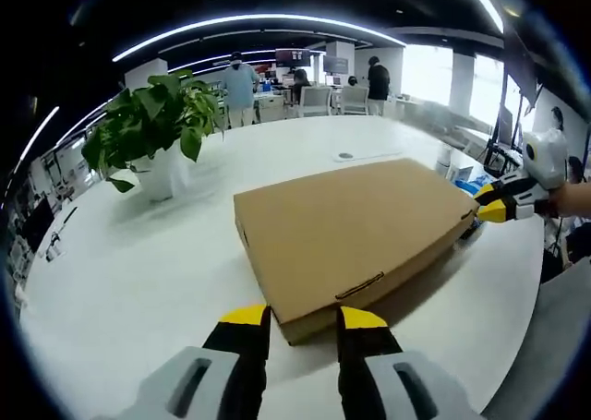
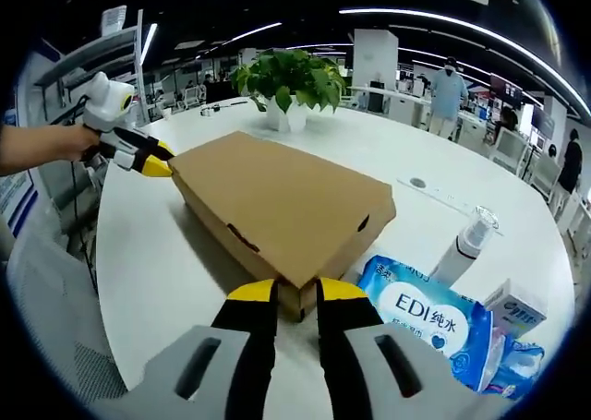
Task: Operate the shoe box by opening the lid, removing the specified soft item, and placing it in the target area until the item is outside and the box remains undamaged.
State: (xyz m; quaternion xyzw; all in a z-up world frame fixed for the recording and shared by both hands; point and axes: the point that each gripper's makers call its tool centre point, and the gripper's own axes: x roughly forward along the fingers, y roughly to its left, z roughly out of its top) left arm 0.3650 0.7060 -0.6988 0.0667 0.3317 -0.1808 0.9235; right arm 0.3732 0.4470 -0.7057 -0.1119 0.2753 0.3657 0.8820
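1. Left tongs point(image 1: 303, 320): jaws slightly parted, holding nothing, tips at the near front edge of the shoe box point(image 1: 355, 231). Keep them level with the lid seam.
2. Right tongs point(image 2: 295, 293): jaws narrowly parted, empty, at the opposite corner of the box. Steady the base here; do not crush the cardboard.
3. The box lies closed and flat on the white surface point(image 1: 138, 282). Lift the lid at its tab slot point(image 1: 360, 286), slowly.
4. Beyond the box, avoid the potted plant point(image 1: 152, 129), and the wipes pack point(image 2: 429, 314) and spray bottle point(image 2: 468, 240) beside it.
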